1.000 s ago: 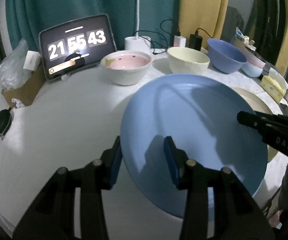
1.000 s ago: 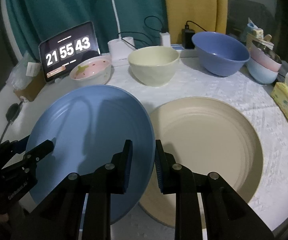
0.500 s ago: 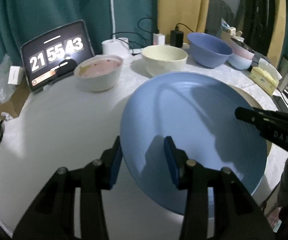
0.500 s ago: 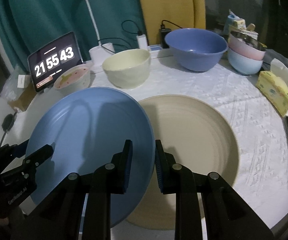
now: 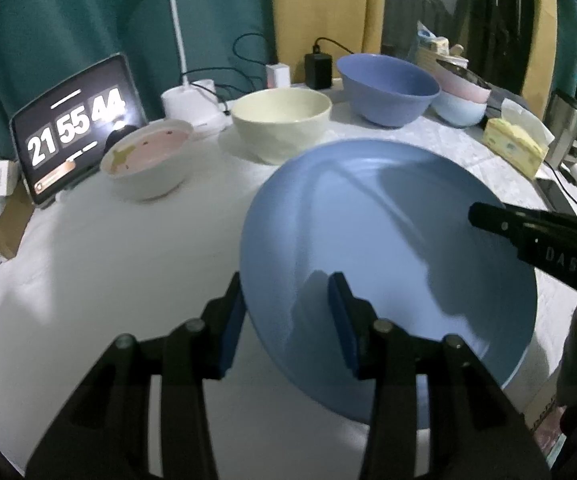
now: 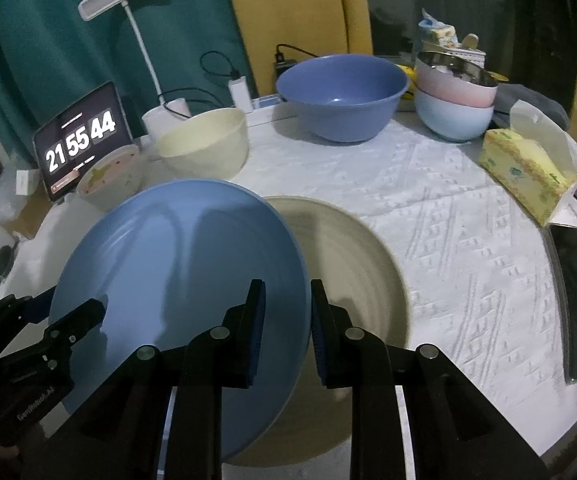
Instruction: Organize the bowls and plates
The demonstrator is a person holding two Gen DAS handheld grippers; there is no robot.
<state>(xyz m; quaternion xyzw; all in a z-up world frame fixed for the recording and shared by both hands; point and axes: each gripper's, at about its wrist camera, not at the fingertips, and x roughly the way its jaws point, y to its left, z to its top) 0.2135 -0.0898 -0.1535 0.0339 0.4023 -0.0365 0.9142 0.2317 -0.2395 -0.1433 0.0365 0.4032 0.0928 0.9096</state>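
Blue plate is held off the worktop by both grippers, tilted, its right edge overlapping the beige plate that lies flat below. Left gripper fingers are closed on the plate's left rim; right gripper fingers pinch the opposite rim. Both grips sit on thin rim only, so the main risk is slip: if the two hands drift apart or roll unevenly, one rim could pull free and the plate drop onto the beige one. Whether the left fingers press firmly or just bracket the rim is hard to judge from the fisheye view. Second risk: lowering it off-centre would leave the stack lopsided and overhanging. The cream bowl and pink-lined bowl stand near the far edge; a wide swing could clip them.
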